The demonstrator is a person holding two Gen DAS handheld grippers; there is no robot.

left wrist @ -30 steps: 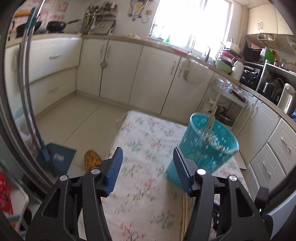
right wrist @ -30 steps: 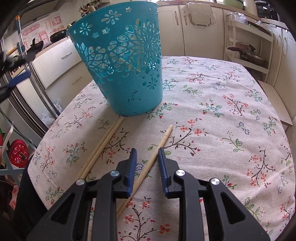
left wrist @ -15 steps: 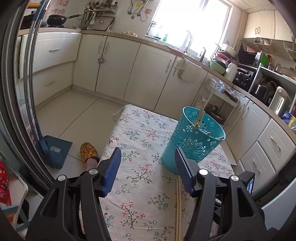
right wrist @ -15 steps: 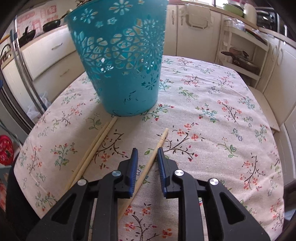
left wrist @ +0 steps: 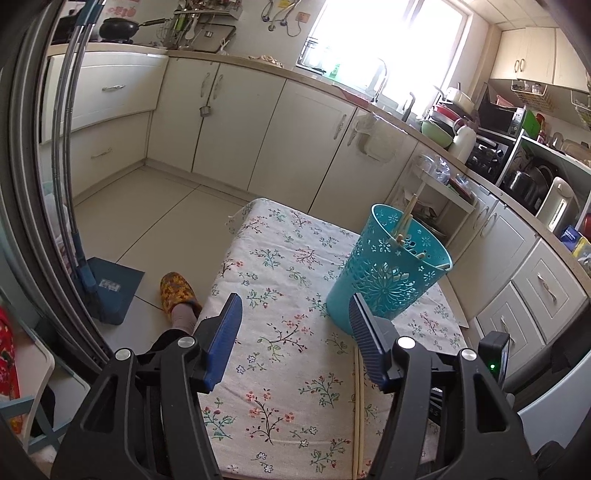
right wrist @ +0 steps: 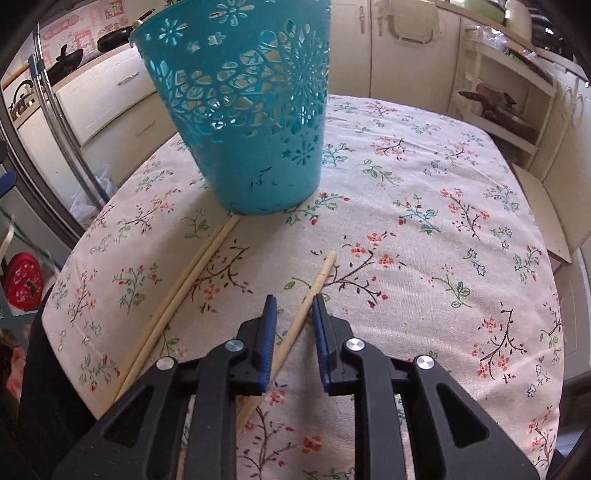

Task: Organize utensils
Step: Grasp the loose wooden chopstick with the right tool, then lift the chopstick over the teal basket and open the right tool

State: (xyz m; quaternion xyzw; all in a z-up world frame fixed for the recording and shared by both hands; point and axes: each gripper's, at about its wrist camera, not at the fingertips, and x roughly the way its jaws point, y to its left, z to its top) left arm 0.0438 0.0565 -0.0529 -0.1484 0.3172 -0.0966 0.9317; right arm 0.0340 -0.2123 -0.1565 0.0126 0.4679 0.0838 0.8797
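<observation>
Kitchen: cream cabinets (left wrist: 295, 140) on two walls, bright window (left wrist: 384, 33) over the sink, tiled floor (left wrist: 155, 221) with a blue dustpan (left wrist: 110, 291). Small table under a floral cloth (right wrist: 424, 229), flat and soft, so sticks sit slightly bedded in it

Teal cut-out bin (right wrist: 251, 122) stands upright near the middle, a few chopsticks already inside per the left wrist view

Still on the cloth: a pair of chopsticks (right wrist: 177, 299) side by side, tips just at the bin's base, and one single chopstick (right wrist: 306, 306) lying apart to their right

Right gripper (right wrist: 293, 325): jaws narrow, straddling the single chopstick, pads not visibly pressing yet

Left gripper (left wrist: 295, 332): jaws wide, empty, held above the cloth beside the bin

Step in hand looks like the pinch: go low so pads meet the stick, close square across it, lift level, then drop tip-first into the bin
</observation>
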